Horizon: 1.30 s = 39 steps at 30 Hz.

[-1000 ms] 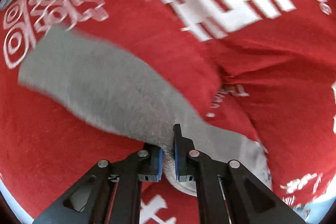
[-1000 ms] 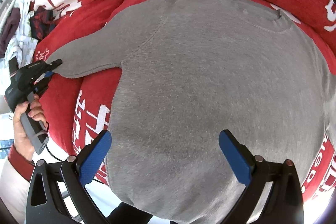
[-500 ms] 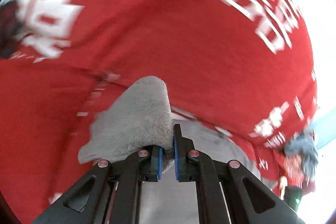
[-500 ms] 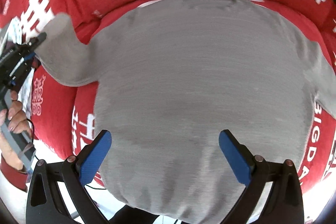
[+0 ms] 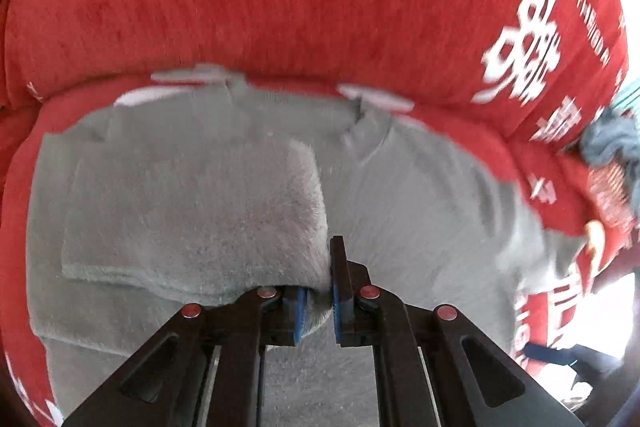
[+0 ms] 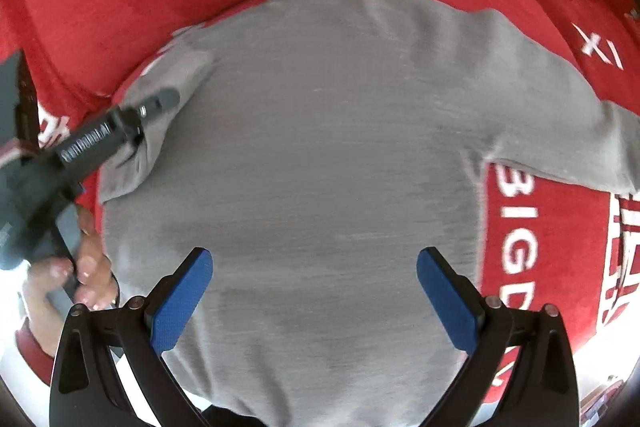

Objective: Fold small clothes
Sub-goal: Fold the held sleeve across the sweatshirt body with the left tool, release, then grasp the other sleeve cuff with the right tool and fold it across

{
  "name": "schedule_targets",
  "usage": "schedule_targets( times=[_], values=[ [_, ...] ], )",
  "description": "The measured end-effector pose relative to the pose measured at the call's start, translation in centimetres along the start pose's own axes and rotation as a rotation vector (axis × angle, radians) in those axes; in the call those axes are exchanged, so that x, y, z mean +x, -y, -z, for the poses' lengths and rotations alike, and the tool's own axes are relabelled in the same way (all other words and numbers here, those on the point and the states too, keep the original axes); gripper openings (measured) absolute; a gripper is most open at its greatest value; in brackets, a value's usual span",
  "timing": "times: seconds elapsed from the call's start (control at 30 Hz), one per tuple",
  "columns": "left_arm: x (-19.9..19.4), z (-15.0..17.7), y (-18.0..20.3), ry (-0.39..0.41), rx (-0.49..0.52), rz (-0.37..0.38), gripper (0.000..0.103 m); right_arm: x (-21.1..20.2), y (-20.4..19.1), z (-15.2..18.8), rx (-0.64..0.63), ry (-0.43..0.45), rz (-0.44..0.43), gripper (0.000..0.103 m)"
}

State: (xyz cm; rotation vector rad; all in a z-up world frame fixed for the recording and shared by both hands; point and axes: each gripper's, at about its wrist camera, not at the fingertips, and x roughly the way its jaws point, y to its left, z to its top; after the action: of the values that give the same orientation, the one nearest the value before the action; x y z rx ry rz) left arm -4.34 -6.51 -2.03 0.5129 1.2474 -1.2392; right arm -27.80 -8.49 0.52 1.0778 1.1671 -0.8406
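Your left gripper point(image 5: 318, 301) pinches the sleeve point(image 5: 192, 223) of the grey sweater point(image 6: 328, 163), its jaws just easing apart, folded over the sweater's left side. Your right gripper point(image 6: 314, 291) hangs with jaws wide, empty. The red blanket point(image 6: 532, 227) at right reads "BIG".
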Motion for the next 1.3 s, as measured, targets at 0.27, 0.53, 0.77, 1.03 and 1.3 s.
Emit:
schedule_targets(
  times=[0.27,0.53,0.77,1.03,1.3],
  values=[
    [-3.8,1.0,-1.9,0.008,0.032,-0.168,0.056,-0.2,0.4,-2.0,-0.012,0.038,0.016,0.102],
    [-11.0,-0.6,-11.7,0.078,-0.077,-0.253,0.086,-1.3,-9.8,-4.4,-0.358,0.201,0.055,0.102],
    [-6.9,-1.4,-19.8,-0.073,-0.219,-0.224,0.086,3.2,-20.0,-4.3,-0.724,0.243,0.174,0.102],
    [-3.9,-1.1,-21.8,-0.108,-0.27,-0.229,0.076,9.8,-23.4,-3.9,-0.974,0.287,0.387,0.009],
    [-3.8,-1.7,-20.8,-0.121,-0.243,-0.245,0.073,1.8,-8.1,-9.0,-0.092,0.332,-0.047,0.011]
  ],
)
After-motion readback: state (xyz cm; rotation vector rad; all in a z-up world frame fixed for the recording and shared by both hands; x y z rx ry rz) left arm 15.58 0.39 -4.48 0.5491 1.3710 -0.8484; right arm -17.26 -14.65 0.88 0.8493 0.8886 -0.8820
